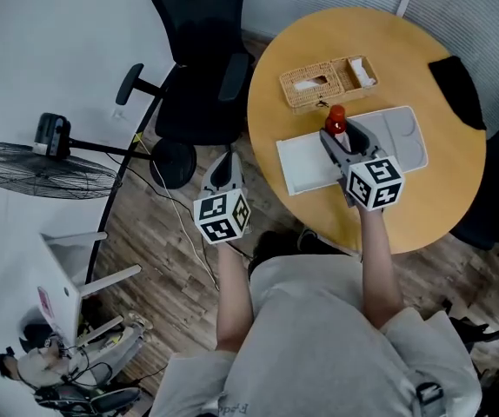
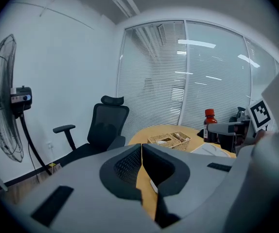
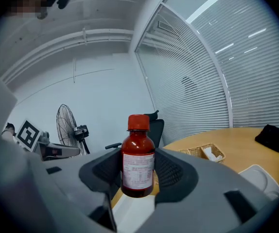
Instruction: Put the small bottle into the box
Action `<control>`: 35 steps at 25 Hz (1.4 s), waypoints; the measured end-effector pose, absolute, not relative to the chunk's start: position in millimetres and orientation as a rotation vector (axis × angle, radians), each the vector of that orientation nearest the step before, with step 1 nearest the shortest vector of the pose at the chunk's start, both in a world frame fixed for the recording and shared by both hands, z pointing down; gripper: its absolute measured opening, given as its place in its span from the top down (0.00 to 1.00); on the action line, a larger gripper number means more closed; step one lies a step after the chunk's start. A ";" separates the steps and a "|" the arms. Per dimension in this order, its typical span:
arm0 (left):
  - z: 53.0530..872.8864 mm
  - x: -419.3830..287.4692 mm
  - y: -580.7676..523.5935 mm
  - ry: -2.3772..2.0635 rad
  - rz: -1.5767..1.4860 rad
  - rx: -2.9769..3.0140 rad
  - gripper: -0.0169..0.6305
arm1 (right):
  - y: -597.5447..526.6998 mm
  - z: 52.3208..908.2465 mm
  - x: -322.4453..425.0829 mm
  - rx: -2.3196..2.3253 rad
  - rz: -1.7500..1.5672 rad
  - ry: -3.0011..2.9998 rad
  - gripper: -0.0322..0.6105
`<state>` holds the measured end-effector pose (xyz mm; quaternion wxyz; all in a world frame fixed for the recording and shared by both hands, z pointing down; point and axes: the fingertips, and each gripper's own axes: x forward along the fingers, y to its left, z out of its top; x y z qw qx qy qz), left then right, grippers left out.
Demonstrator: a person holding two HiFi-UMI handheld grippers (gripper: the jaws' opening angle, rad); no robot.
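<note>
Right tool: clamped on the small bottle, one ribbed black pad against each side of its body, near the middle of the head view.
Small bottle: upright between the jaws with its cap on top, over the near part of the white tray; it seems to hang clear of the tray. The grip sits low on the body, which I judge keeps the bottle from tipping.
Left tool: jaws together on nothing, left of centre in the head view and off the tabletop above the wooden floor. It is probably parked aside because this job needs one tool.
Box: most likely the woven basket at upper centre, beyond the tray and apart from the bottle. It has two open-topped compartments, each with something pale inside, so a drop from above should work.
Materials: dark reddish bottle, smooth and round, with a red screw cap and a pale paper label. The basket is a tan weave with stiff straight walls. The tray is shallow, matt and rectangular, and the tabletop is round and wood-toned.
Other things: grey sectioned tray just right of the bottle; black cloth at upper right.
</note>
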<state>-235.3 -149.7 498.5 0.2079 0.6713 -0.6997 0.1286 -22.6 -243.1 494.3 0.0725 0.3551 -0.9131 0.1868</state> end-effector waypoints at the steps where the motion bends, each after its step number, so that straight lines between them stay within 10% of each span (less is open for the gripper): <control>1: 501.0 -239.3 -148.2 -1.953 0.356 1.855 0.93 | -242.1 498.3 -25.1 1.055 0.567 -2.738 0.61; 35: 559.6 -154.4 -200.0 -1.493 0.495 2.181 0.93 | -227.3 621.7 -31.2 0.838 0.485 -2.285 0.61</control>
